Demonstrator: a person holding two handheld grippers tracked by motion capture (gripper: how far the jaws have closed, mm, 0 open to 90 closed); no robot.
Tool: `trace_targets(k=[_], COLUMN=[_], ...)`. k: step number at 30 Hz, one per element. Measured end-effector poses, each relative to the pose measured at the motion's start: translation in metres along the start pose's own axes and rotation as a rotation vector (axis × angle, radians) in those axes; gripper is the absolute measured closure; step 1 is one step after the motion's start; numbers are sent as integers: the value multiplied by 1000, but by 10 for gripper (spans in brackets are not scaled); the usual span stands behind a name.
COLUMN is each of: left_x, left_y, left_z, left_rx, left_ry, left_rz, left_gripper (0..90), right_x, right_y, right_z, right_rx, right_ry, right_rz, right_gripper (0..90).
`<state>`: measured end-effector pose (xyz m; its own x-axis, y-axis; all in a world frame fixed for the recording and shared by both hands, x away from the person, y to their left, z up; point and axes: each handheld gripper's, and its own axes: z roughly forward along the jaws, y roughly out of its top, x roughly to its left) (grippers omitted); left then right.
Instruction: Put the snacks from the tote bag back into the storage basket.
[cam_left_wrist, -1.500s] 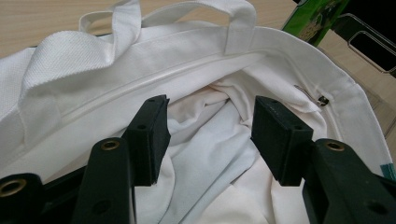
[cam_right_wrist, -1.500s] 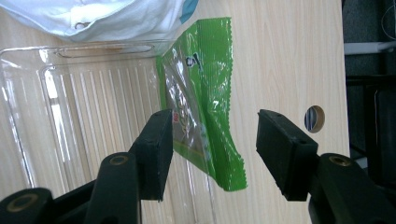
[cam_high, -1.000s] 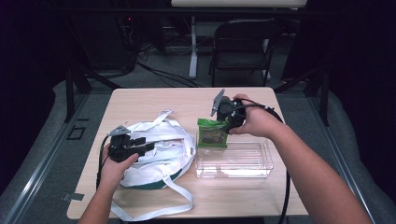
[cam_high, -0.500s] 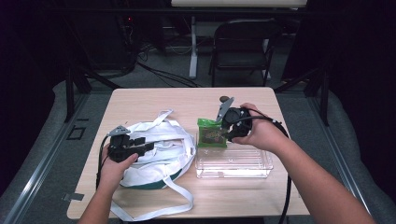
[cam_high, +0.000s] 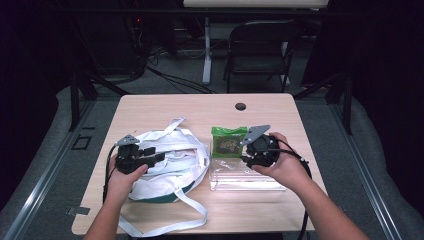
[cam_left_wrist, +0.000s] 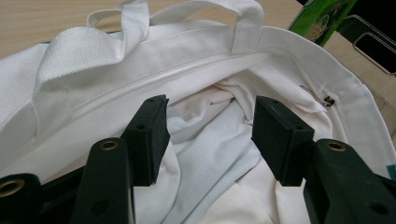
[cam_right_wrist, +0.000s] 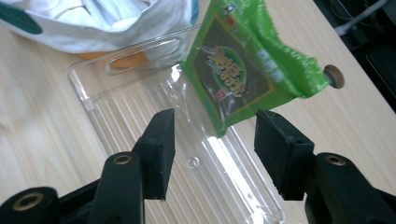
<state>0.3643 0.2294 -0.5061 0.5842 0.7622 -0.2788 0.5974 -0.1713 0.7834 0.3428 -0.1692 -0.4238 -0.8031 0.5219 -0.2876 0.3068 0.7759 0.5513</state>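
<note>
Both tools gape empty: left tool (cam_left_wrist: 208, 140) over white bag (cam_left_wrist: 196, 70), right tool (cam_right_wrist: 212, 154) near green packet (cam_right_wrist: 243, 70).

table (cam_high: 165, 107): pale wood look, smooth and matt, with faint grain lines
bag (cam_left_wrist: 140, 60): white cloth, thick and woven, a bit rough on the straps, soft and crumpled inside
zip pull (cam_left_wrist: 328, 100): small bit of shiny metal on the bag
packet (cam_right_wrist: 243, 70): green plastic film, glossy and crinkled
tray (cam_right_wrist: 140, 107): clear plastic, hard and shiny, with ridges along its floor
left gripper (cam_left_wrist: 210, 135): black matt plastic, brass-coloured metal rings in it
right gripper (cam_right_wrist: 212, 149): same black matt plastic, flat dull pads
</note>
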Motion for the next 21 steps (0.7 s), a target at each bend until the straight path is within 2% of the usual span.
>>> trace_targets(k=[2, 4, 5, 12, 17, 21], left_x=[1, 1, 1, 1, 1, 1], left_y=[0, 0, 0, 0, 0, 0], left_z=[0, 0, -1, 0, -2, -2], left_rx=[1, 1, 4, 2, 6, -12], left_ry=[2, 3, 3, 4, 1, 5], left_rz=[-1, -3, -6, -6, -1, -5], left_gripper=[455, 455, 455, 455, 456, 458], right_x=[4, 5, 10, 20, 21, 20], right_y=[-7, -11, -19, -35, -43, -44], right_z=[3, 4, 7, 12, 14, 15], right_rx=[-18, -15, -24, -64, -47, -39], right_ry=[-1, -8, -16, -39, -50, -45], right_rz=[21, 19, 38, 89, 103, 111], right_gripper=[480, 479, 479, 480, 521, 521])
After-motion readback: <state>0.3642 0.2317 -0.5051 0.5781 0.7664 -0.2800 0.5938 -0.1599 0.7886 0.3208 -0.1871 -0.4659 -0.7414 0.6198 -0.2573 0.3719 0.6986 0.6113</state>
